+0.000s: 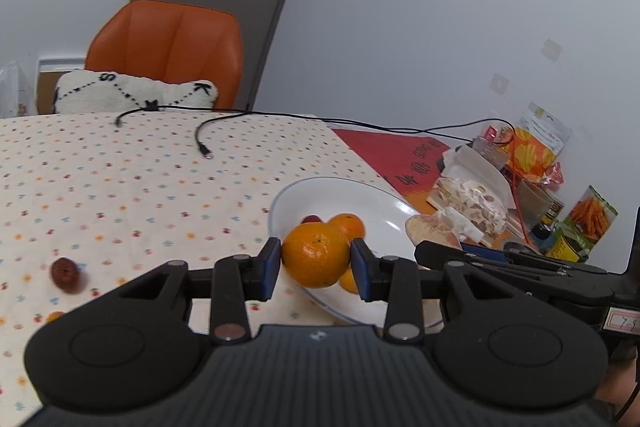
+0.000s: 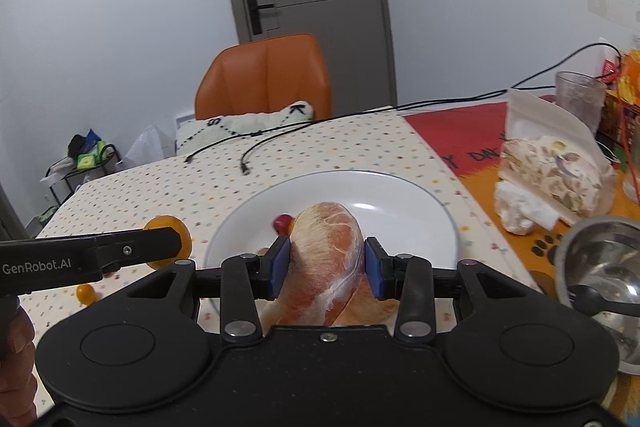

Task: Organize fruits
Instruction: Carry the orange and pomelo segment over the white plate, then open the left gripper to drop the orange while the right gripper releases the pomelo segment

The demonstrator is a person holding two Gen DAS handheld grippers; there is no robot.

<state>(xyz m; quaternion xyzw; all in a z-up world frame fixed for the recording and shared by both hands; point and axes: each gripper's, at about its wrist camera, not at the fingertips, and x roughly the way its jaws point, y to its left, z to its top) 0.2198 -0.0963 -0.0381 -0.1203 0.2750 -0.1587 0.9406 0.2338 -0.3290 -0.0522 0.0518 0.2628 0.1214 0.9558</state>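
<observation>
Left gripper [image 1: 316,267] clamps mandarin [image 1: 315,254] over white plate [image 1: 372,195] rim. Right gripper [image 2: 326,267] pinches peeled pomelo segment [image 2: 328,251], apparently above plate; contact unclear. Red date [image 1: 64,274] lies on tablecloth [image 1: 120,187].

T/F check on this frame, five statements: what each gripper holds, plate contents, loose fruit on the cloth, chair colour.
1. The left gripper holds an orange. True.
2. The right gripper is empty. False: it clamps a peeled pomelo segment.
3. The white plate holds a small red fruit. True.
4. No fruit lies on the tablecloth. False: a red date sits there.
5. The chair is blue. False: orange.
</observation>
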